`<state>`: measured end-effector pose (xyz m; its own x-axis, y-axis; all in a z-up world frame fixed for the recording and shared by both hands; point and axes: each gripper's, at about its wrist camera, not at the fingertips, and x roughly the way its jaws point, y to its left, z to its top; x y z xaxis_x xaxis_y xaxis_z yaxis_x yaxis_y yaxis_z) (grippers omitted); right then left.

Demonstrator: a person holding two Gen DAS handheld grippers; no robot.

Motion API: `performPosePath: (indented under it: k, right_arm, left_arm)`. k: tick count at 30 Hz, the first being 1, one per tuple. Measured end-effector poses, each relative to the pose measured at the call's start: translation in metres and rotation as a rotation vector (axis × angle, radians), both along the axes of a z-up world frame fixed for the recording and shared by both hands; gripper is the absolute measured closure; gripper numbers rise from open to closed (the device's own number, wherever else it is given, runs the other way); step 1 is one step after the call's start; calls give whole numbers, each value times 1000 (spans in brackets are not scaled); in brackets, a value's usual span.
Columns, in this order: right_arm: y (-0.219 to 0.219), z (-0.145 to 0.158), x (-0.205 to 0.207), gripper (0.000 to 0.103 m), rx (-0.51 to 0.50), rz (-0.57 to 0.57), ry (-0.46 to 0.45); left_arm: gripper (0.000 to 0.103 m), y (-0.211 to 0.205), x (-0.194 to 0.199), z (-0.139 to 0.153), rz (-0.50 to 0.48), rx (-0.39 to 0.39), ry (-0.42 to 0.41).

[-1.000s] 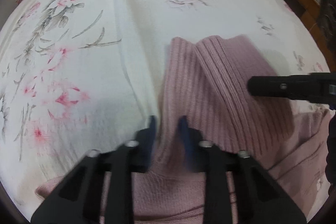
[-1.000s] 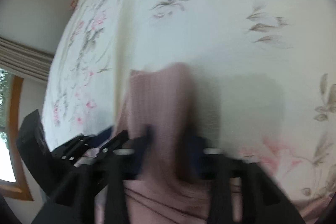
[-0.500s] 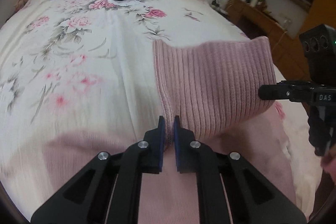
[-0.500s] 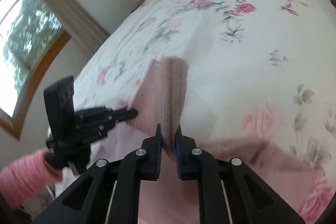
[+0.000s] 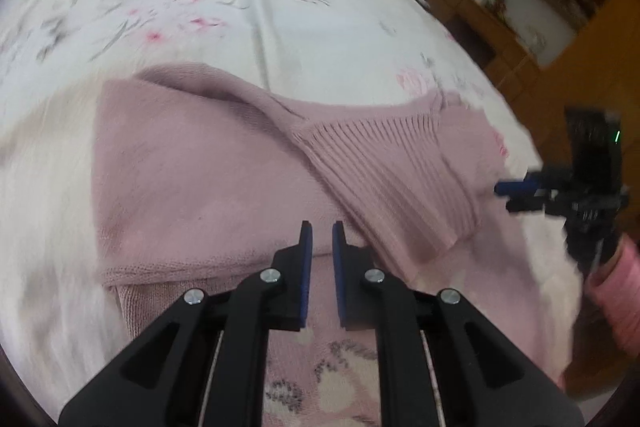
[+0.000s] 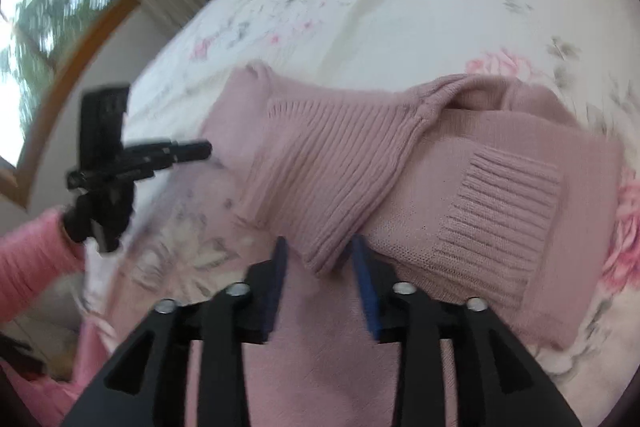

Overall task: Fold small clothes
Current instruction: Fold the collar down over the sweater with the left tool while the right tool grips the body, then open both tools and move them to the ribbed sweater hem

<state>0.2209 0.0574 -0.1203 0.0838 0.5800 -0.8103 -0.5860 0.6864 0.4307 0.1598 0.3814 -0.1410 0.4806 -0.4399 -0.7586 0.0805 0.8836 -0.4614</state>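
Soft, light, floppy stuff, this dusty-pink ribbed knit sweater (image 5: 208, 163); it will sag and slide unless pinched at a doubled edge, so the thick ribbed hem (image 6: 328, 167) or a cuff (image 6: 500, 211) looks the best hold; it lies on the white floral bedspread (image 5: 248, 27), hem band folded over the body, sleeves tucked across; left gripper (image 5: 319, 239) hangs just above the knit, jaws parted, empty; right gripper (image 6: 318, 255) spread wide, hem corner loose between its pads, not pinched.
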Motion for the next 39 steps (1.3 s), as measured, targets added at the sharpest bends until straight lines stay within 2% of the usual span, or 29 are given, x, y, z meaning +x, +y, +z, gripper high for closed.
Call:
performPosePath:
  k: [1, 3, 5, 8, 9, 10, 11, 13, 14, 15, 18, 19, 21, 24, 26, 27, 30, 32, 34, 36, 39]
  right_arm:
    - [-3, 2, 9, 62, 27, -41, 18]
    - [-5, 1, 30, 58, 60, -119, 51]
    - [-4, -6, 52, 55, 89, -189, 103]
    - [5, -29, 86, 54, 77, -264, 189]
    - [8, -35, 90, 55, 69, -268, 198]
    - [12, -41, 94, 66, 74, -268, 214]
    - [16, -47, 98, 70, 76, -268, 228]
    - [21, -49, 103, 87, 60, -284, 204]
    - [21, -49, 104, 91, 69, -293, 200]
    - [20, -50, 107, 92, 82, -313, 202]
    - [12, -57, 113, 92, 66, -361, 205]
    - [10, -59, 112, 92, 64, -360, 211]
    - [6, -55, 104, 86, 62, -365, 206]
    - [1, -40, 85, 68, 86, -367, 207]
    - [0, -36, 65, 54, 95, -362, 242]
    - [2, -39, 57, 51, 97, -360, 262]
    - [13, -52, 37, 52, 75, -339, 308]
    - [19, -55, 35, 57, 52, -347, 297]
    - [25, -53, 39, 92, 60, -340, 319]
    - [23, -47, 38, 92, 57, -330, 307]
    - [7, -37, 35, 93, 24, -345, 243]
  left_arm:
    - [90, 1, 5, 1, 13, -13, 5]
    - [78, -2, 28, -2, 33, -72, 36]
    - [73, -7, 44, -11, 52, -117, 83]
    - [77, -13, 74, -32, 99, -180, 158]
    - [86, -14, 79, -35, 106, -194, 161]
    - [93, -17, 87, -38, 114, -192, 161]
    - [94, -19, 94, -38, 118, -176, 159]
    - [95, -20, 106, -33, 129, -142, 130]
    - [96, -19, 112, -30, 139, -112, 113]
    - [96, -17, 119, -28, 143, -81, 101]
    - [95, -14, 124, -32, 108, -120, 154]
    - [94, -12, 120, -31, 102, -107, 158]
    - [93, -10, 105, -24, 96, -99, 138]
    - [92, -12, 81, -9, 86, -54, 80]
    - [87, -23, 64, 2, 48, -8, 36]
    - [87, -30, 58, 6, 28, 19, 23]
    - [84, -50, 47, 6, -29, 84, 6]
    - [84, -58, 44, -4, -38, 109, 32]
    - [84, -61, 45, -13, -40, 127, 55]
    - [84, -62, 42, -17, -46, 147, 59]
    - [84, -52, 37, -22, -30, 105, 74]
